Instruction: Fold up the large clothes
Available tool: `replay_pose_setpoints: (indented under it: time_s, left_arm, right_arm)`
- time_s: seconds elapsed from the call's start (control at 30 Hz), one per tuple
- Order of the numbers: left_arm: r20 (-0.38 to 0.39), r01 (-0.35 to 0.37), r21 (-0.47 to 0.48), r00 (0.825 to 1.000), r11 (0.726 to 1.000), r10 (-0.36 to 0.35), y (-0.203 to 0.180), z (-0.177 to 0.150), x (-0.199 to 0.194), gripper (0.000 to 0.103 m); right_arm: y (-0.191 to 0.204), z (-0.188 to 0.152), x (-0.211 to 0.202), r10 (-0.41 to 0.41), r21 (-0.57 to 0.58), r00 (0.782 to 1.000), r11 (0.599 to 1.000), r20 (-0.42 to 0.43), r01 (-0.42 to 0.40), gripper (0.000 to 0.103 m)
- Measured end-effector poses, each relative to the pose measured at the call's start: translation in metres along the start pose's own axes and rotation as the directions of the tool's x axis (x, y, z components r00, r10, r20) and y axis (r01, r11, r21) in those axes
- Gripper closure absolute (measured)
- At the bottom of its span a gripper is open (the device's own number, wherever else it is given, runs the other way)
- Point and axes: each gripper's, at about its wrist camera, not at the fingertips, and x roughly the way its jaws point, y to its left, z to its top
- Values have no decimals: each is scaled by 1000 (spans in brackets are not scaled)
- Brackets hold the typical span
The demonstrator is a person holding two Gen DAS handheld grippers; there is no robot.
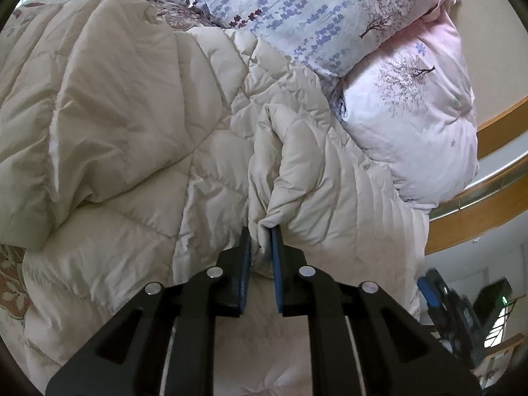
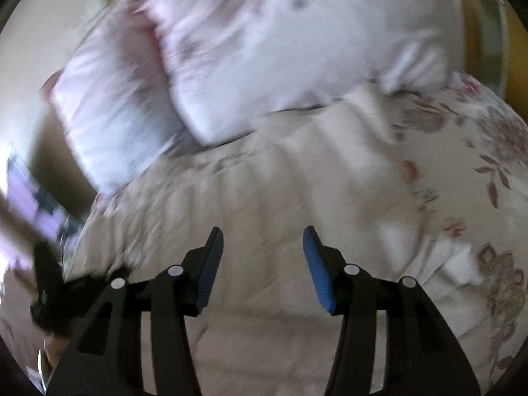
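Right gripper (image 2: pixel 262 244) fingers (image 2: pixel 316 264) spread, empty, above beige quilt (image 2: pixel 264 181).

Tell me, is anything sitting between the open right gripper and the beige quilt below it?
Nothing visible. The right gripper has open, empty jaws with only bare quilt beyond them. The pillows lie farther back, resting against the quilt's far edge.

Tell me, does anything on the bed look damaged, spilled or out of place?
Nothing looks damaged or spilled. The beige quilt lies bunched in loose folds, not flat, and the left gripper pinches one fold. Two floral pillows are stacked unevenly beside it. The right wrist view is blurred, so details there are unclear.
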Motion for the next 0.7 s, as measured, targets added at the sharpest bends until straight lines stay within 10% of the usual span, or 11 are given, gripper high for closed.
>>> replay_pose_setpoints:
  time_s: [0.13,0.27,0.43,0.6,0.7]
  left_arm:
    - [-18,14,17,1000,1000,-14,-5,-1,4,87]
    - [-17,3,56,1000,998,-2,-11,-3,5,84]
    - [-21,4,55,1000,998,-3,-11,-4,8,83]
    - [-32,19,51,999,999,-17,-10,-5,0,79]
    - [-3,21,73,1000,997,-20,-9,-6,-23,55]
  right_arm:
    - [-72,28,28,-152,171,987,972,-52,159,59]
    - [-119,35,3,26,375,1000,927,-8,-21,59]
    - [-114,39,-2,31,295,999,955,5,-31,55]
    - [-98,29,31,-133,219,984,963,-121,157,56]
    - [-61,29,12,-144,123,989,982,-32,146,54]
